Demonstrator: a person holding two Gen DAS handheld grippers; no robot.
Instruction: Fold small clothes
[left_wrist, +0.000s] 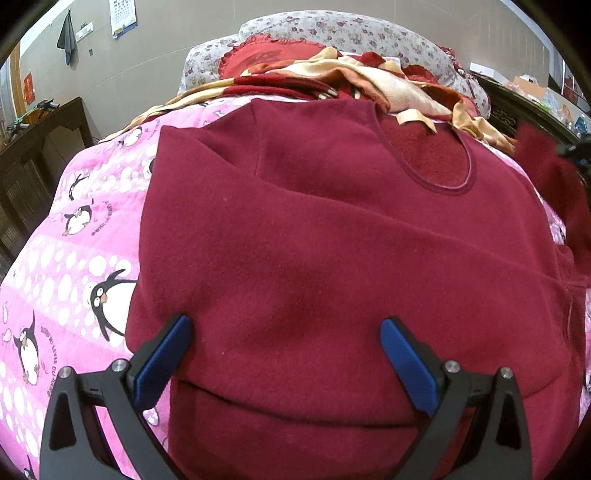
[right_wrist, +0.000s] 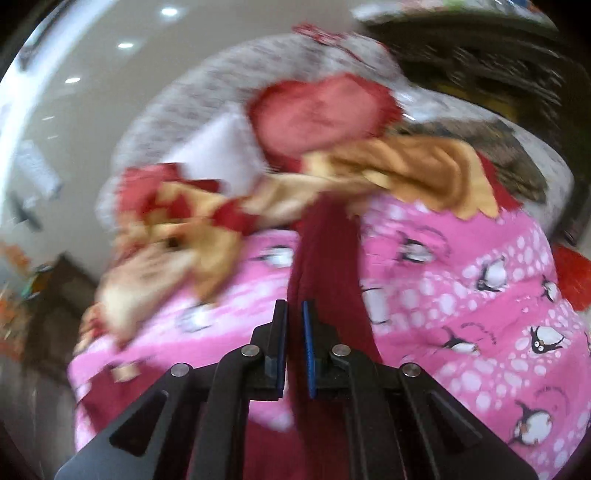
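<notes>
Left wrist view: dark red sweater (left_wrist: 332, 258) spread flat on pink penguin bedsheet (left_wrist: 66, 258), round neckline at far end, one side folded in over the chest. Left gripper (left_wrist: 286, 332) poised above the near hem, jaws wide apart, clamped on nothing. Beyond the sweater, crumpled red-and-tan blanket (left_wrist: 369, 81), then floral pillow (left_wrist: 351, 33). Right wrist view, blurred: right gripper (right_wrist: 294, 314) with jaws nearly together, pinched on a strip of the sweater (right_wrist: 325, 251) stretched up off the bedsheet (right_wrist: 461, 295). Red cushion (right_wrist: 317, 110) beyond the sweater, past the blanket (right_wrist: 406, 170).
</notes>
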